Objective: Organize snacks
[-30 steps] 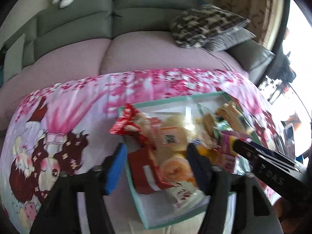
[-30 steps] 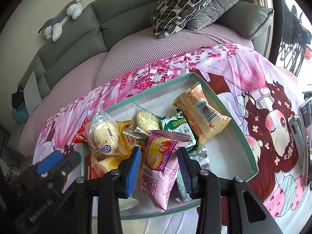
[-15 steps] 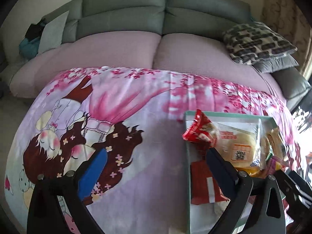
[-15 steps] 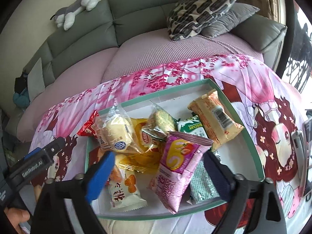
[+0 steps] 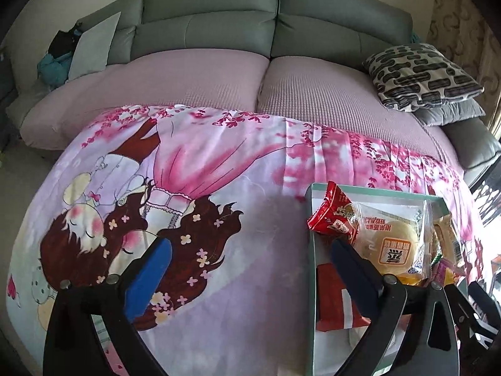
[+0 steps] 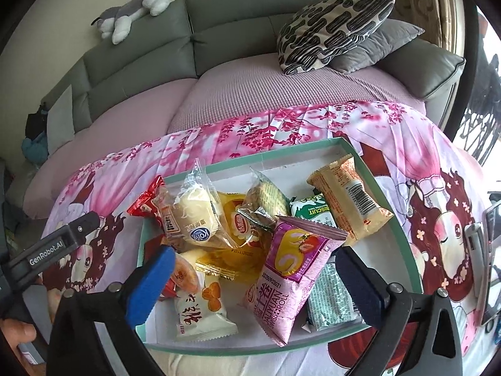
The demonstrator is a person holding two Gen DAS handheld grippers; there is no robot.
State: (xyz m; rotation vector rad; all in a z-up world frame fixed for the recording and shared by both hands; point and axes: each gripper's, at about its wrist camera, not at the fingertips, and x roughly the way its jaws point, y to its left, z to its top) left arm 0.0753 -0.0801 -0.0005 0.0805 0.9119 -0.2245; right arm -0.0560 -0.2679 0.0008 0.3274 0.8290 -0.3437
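Both tools, left (image 5: pixel 250 269) and right (image 6: pixel 250 277), have just opened wide, empty, above the snack tray (image 6: pixel 397 228).

1. Bare printed cloth (image 5: pixel 250 250) is left free at nine o'clock of the tray (image 5: pixel 308 266).
2. Passage into the tray is blocked by heaped snack packets (image 6: pixel 250 235); its three o'clock corner is left bare.

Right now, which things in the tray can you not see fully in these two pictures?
- Red packet, left wrist view: its print is hidden behind the left gripper's finger.
- Green patterned packet, right wrist view: half covered by the pink Swiss roll packet.
- Tray, left wrist view: near corner cut off by the bottom edge.
- Yellow packets: buried, count unclear.
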